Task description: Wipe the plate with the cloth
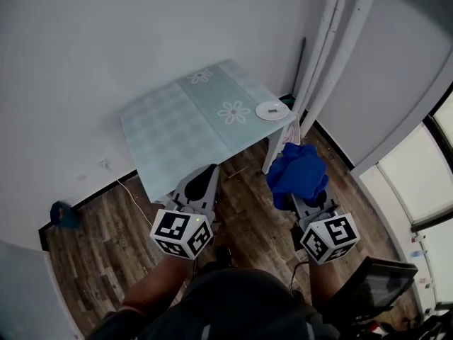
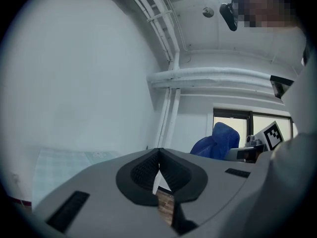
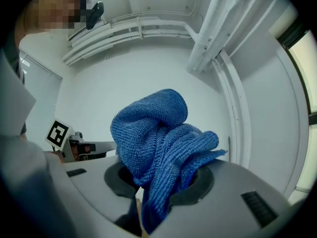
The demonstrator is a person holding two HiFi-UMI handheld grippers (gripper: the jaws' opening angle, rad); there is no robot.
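Note:
A small white plate (image 1: 270, 110) with a dark speck on it sits at the right corner of a pale green table (image 1: 177, 129). A bunched blue cloth (image 1: 298, 172) is pinched in my right gripper (image 1: 303, 195), held above the wooden floor just off the table's near right corner. In the right gripper view the cloth (image 3: 158, 148) bulges up out of the shut jaws. My left gripper (image 1: 200, 187) hovers at the table's near edge, its jaws closed together with nothing between them (image 2: 159, 175). The left gripper view catches the blue cloth (image 2: 216, 142) off to the right.
The table stands against a white wall, with white pipes (image 1: 333, 48) running up the corner to its right. A white cable (image 1: 124, 183) and a blue object (image 1: 64, 214) lie on the wooden floor at left. A dark device (image 1: 375, 282) is at lower right.

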